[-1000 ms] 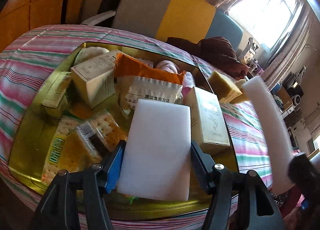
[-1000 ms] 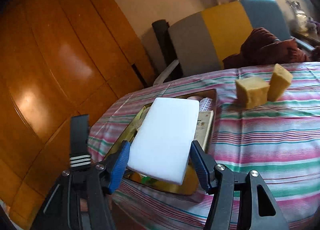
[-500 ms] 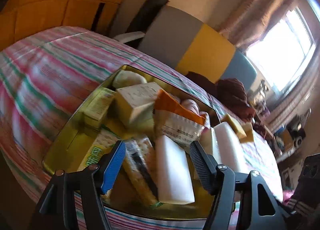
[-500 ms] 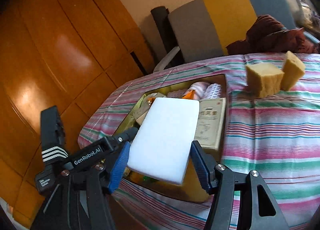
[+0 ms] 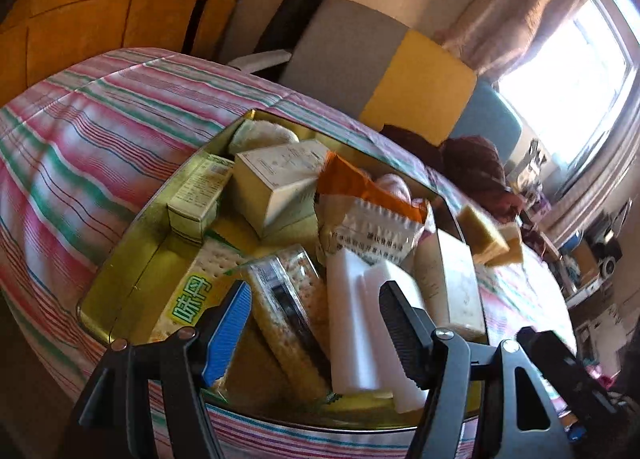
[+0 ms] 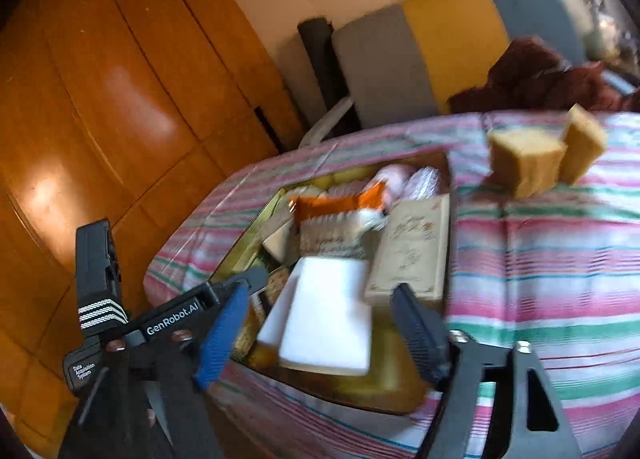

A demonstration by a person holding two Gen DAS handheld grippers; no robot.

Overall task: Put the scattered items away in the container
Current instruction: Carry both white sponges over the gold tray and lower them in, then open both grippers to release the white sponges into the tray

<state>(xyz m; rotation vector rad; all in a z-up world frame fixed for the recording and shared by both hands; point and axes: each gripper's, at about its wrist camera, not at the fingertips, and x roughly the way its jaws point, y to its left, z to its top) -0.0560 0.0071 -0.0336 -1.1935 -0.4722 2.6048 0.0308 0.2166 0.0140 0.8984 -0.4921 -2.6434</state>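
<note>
Now both hand-held grippers [image 5: 314, 323] [image 6: 320, 333] gape w/ nothing held; blurred white sponges [image 6: 324, 319] in tin [image 5: 132, 259].

Your left gripper [image 5: 316, 323] hangs with its jaws spread wide, gripping nothing. Your right gripper [image 6: 320, 331] is likewise parted and empty, just beside the left.

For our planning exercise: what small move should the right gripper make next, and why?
Probably swing the right gripper, open and empty, toward the nearer yellow sponge: both white sponges lie in the tin, while two yellow ones sit outside on the cloth.
</note>
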